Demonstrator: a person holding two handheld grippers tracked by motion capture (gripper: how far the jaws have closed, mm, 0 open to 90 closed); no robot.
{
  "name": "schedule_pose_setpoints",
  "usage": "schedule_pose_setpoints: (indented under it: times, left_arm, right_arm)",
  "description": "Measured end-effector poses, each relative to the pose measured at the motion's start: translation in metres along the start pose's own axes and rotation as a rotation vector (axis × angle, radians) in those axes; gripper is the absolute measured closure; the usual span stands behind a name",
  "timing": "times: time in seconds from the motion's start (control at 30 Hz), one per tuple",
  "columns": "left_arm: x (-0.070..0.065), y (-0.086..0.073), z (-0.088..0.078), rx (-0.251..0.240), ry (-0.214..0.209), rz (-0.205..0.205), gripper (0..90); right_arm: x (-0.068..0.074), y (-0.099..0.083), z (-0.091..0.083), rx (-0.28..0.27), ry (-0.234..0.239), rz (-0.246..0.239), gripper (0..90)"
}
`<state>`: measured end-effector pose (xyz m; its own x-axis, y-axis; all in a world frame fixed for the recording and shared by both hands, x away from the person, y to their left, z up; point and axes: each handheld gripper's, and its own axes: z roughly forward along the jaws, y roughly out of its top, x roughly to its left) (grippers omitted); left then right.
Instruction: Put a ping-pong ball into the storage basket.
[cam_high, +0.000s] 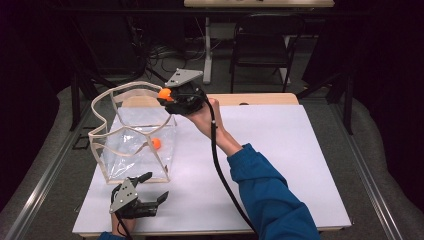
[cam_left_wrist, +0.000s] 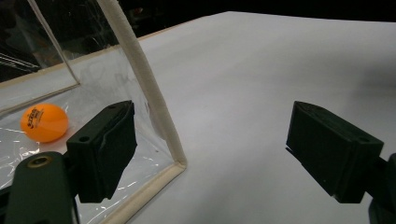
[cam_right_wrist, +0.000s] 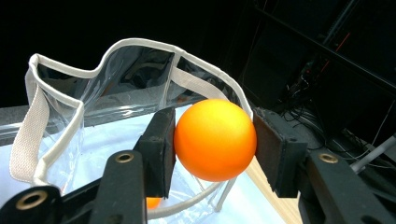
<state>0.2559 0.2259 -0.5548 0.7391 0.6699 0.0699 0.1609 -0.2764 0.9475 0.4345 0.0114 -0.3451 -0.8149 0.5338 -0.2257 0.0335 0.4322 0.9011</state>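
Two smooth orange table-tennis balls: one (cam_right_wrist: 215, 139) is clenched between the right gripper's (cam_right_wrist: 215, 140) black pads, above the rim of the clear plastic bag with cream fabric edging (cam_high: 131, 131), left of centre in the high view; the second (cam_left_wrist: 44, 122) lies inside. The left gripper (cam_left_wrist: 212, 149), lower left, stands released beside the bag's corner on the matte white table (cam_high: 280, 160).

Clear plastic, woven trim, matt ball

The bag (cam_high: 135, 135) is made of glossy clear plastic edged with rough woven cloth tape; the orange ball (cam_right_wrist: 215, 139) looks smooth and matt, the table (cam_high: 280, 150) covered in matt white.
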Motion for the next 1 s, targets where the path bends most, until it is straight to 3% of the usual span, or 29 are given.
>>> schedule_pose_setpoints:
  times: [1.0]
  left_arm:
    - [0.000,0.000,-0.001,-0.002,0.000,-0.003,15.9]
  right_arm:
    - [0.014,0.004,0.029,0.048,0.048,-0.017,50.6]
